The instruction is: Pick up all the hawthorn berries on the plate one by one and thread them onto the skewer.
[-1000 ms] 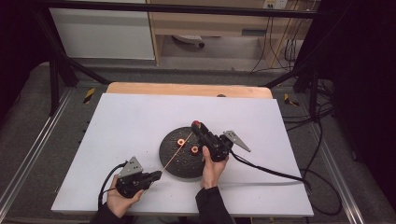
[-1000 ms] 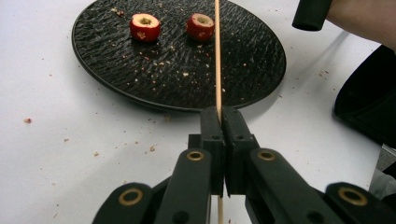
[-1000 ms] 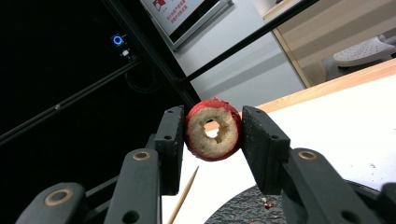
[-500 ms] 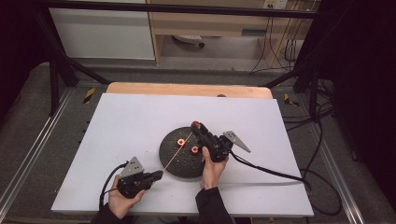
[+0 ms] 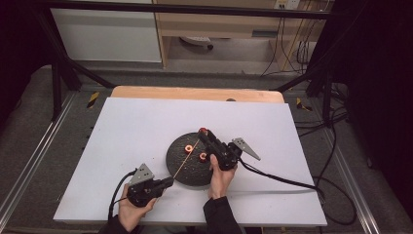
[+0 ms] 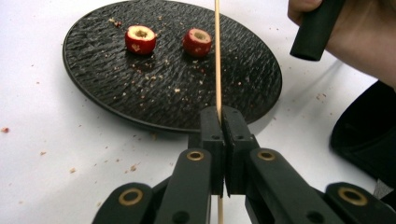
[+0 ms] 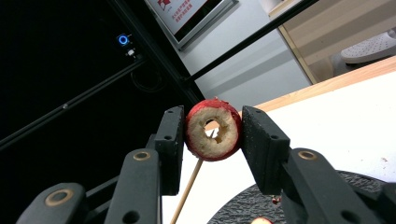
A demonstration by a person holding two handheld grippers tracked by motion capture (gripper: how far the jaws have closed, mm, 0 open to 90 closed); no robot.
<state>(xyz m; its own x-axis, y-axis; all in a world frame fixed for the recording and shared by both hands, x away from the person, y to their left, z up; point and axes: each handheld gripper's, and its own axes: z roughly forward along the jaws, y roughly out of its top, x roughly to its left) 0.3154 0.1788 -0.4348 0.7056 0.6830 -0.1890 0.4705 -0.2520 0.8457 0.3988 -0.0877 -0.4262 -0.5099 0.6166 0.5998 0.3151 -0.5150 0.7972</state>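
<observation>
A black round plate (image 5: 191, 170) lies on the white table and carries two red cored fruit pieces (image 5: 188, 148) (image 5: 203, 156). My left gripper (image 5: 170, 181) sits at the plate's near left edge, shut on a thin wooden skewer (image 5: 185, 160) that slants up across the plate. The left gripper view has the skewer (image 6: 217, 56) running up from the closed jaws of the left gripper (image 6: 222, 116). My right gripper (image 5: 202, 131) hovers over the plate's far side, shut on a third cored red fruit piece (image 7: 205, 144). The skewer's tip (image 7: 211, 134) sits at that piece's hole.
The plate (image 6: 116, 98) is strewn with crumbs, and more crumbs dot the white table (image 5: 131, 126). A wooden board edge (image 5: 195, 92) runs along the table's far side. The right gripper's cable (image 5: 282, 179) trails off to the right.
My left gripper has crept slightly right, toward the plate, with the skewer in it. The right gripper and its fruit piece have stayed put.
</observation>
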